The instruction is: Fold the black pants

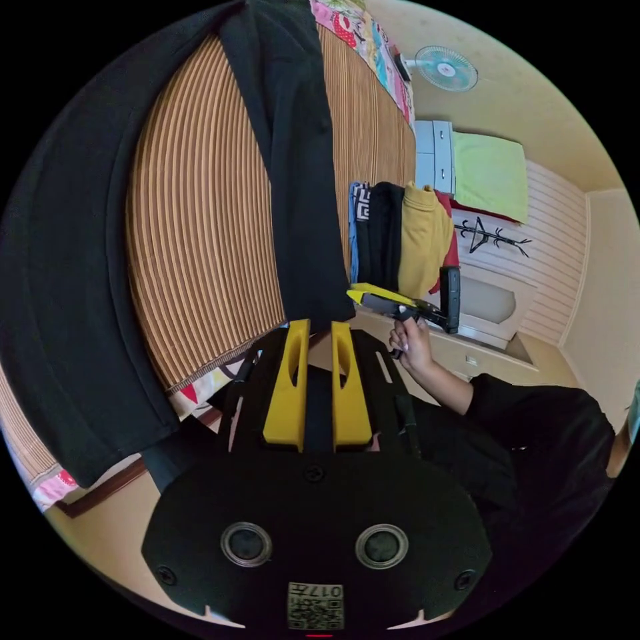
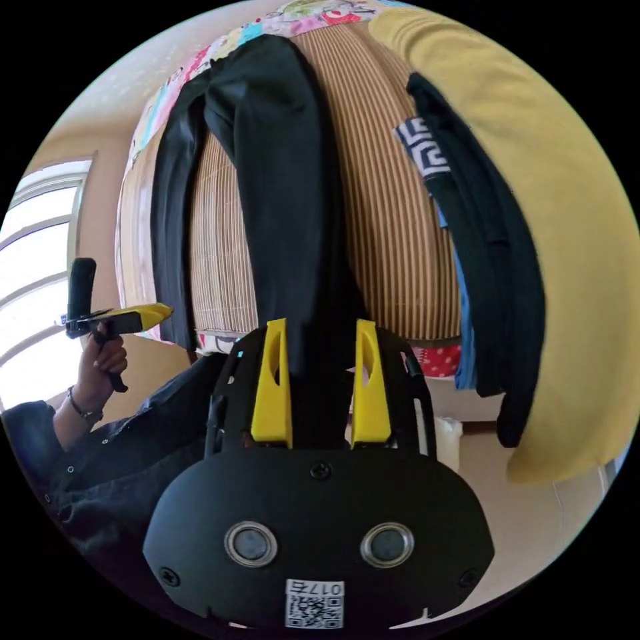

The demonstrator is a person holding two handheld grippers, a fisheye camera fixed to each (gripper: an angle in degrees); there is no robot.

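Black fabric pants [image 1: 293, 173] spread flat on striped bamboo bed mat [image 1: 200, 233], legs apart. Step in hand: approach to hem ends, my judgement. My left tool [image 1: 320, 333] open, empty, just short of leg hem. My right tool [image 2: 320, 333] open, hem between jaws, not clamped. Next: close both tools on hems.

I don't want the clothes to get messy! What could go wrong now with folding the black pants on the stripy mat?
1. The black pants lie with their legs spread in a V on the brown striped bamboo mat. Folded like this, they may end up crooked.
2. The pile of folded yellow, black and blue clothes sits close to one leg, so the open right gripper might bump it.
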